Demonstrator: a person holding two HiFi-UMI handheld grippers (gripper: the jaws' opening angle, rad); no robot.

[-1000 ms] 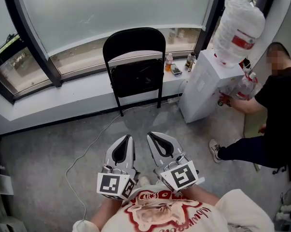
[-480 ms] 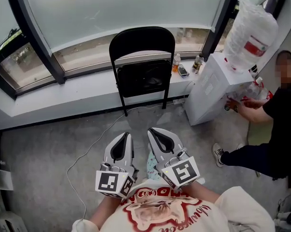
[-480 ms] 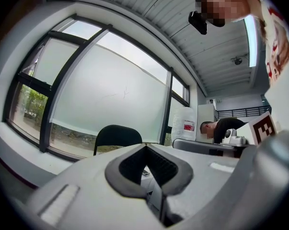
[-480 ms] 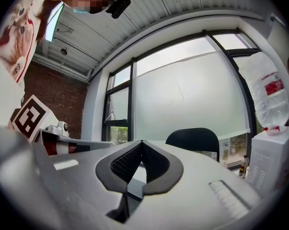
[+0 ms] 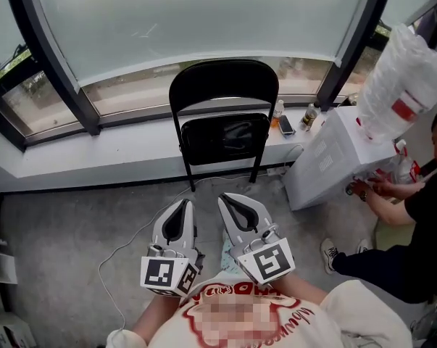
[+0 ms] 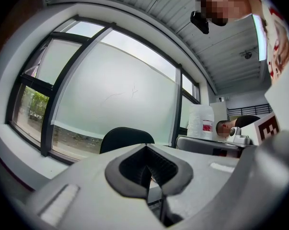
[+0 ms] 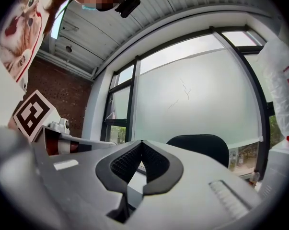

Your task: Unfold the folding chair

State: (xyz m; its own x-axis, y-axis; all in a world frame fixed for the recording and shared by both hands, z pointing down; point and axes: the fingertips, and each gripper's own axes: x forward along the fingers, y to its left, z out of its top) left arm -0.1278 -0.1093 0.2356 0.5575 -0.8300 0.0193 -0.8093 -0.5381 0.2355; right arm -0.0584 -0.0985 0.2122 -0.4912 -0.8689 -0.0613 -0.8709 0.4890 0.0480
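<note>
Nearest the wearer: left gripper (image 5: 183, 205) and right gripper (image 5: 231, 201), side by side in front of the body and pointing level toward the window. Both claws are pressed together with nothing between the pads; each gripper view shows only closed tips and the room beyond. Neither touches anything. Ahead of them is grey floor (image 5: 66, 223), with a thin white cable (image 5: 135, 227) trailing across it from the wall. Past that gap stands the chair (image 5: 225, 138) — black, folded flat, seat swung up against the frame. It stands upright on its legs against the white ledge (image 5: 95, 142), roughly centred before the grippers but well apart from them. Progress, as I judge it: none of the unfolding is done. Left to do: close the gap, part the claws, take hold of the frame, swing the seat down, set all the feet on the floor. Room: a frosted curved window (image 5: 204, 20) with dark mullions behind the chair, and small bottles (image 5: 277, 113) on the ledge to its right. Far right is a white dispenser (image 5: 334, 158) carrying a large bottle (image 5: 403, 85). A person (image 5: 421, 216) in black crouches beside it, hands at its front — near enough to the chair's right side to mind when it opens.
</note>
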